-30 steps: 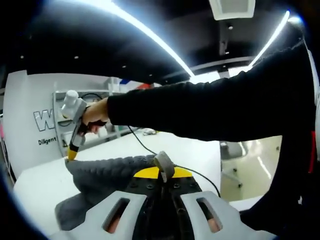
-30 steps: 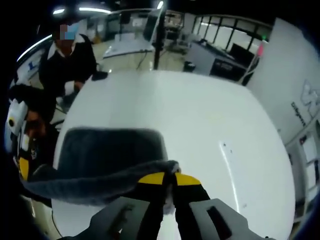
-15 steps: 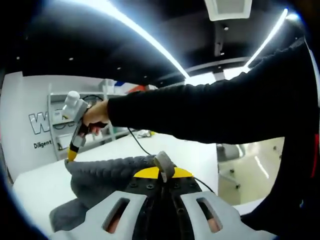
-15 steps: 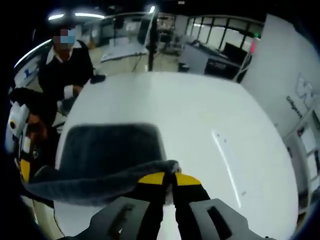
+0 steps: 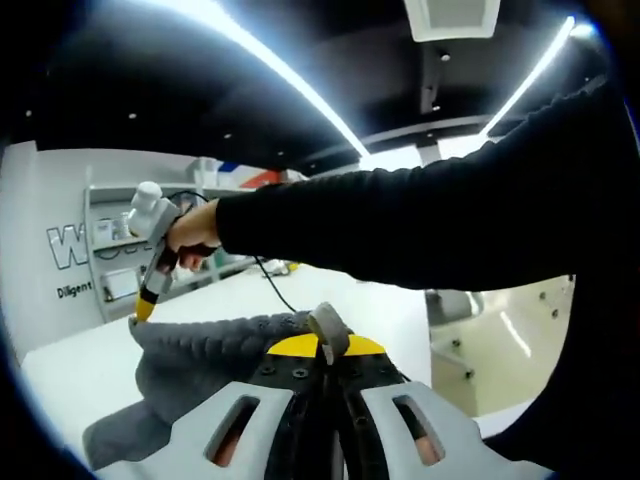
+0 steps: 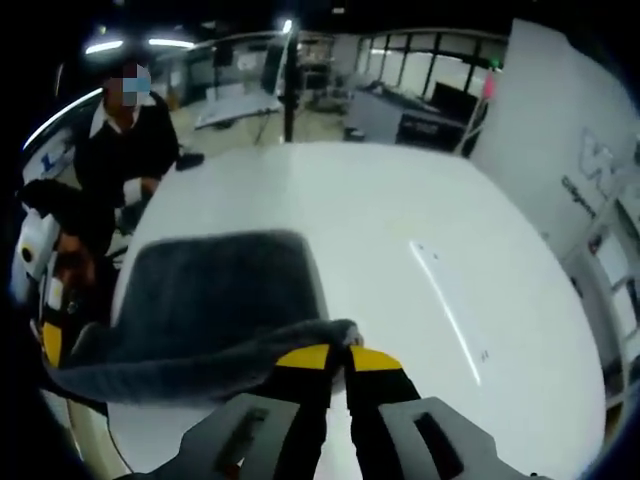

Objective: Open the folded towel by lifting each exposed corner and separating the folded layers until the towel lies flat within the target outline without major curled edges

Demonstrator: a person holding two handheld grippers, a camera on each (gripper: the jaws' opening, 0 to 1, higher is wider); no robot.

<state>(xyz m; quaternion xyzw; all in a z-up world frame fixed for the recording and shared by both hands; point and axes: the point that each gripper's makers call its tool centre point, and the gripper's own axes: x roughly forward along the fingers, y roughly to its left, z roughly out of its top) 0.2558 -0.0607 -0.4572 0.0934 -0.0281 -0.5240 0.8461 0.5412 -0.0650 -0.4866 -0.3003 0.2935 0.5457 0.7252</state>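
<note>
Jaws on both of my grippers are pressed closed, each pinching a corner of the grey towel [image 6: 215, 310]. In the left gripper view, the left gripper [image 5: 325, 345] is biting a small tuft of the towel [image 5: 200, 355] between its yellow-tipped jaws, and the cloth is running away from it to the far left, where the right gripper [image 5: 143, 310] is clamping the opposite corner. A hand [image 5: 193, 235] is gripping that far tool, and a black sleeve [image 5: 420, 220] is stretching across the frame from the right. A thin black cable [image 5: 275, 285] is trailing from it down to the white table [image 5: 70, 365].

In the right gripper view, the right gripper [image 6: 338, 355] is holding its towel corner just above its closed yellow tips. From there the lifted edge is hanging in a sagging band toward the left, reaching the left gripper [image 6: 50, 335] at the near left edge of the table [image 6: 420, 260]. Beyond that raised edge, the rest of the towel is lying flat on the left part of the tabletop as a dark rectangle. I am seeing no target outline on the table that I can make out. A person in a dark top [image 6: 125, 140] is standing at the far left side of the table.
</note>
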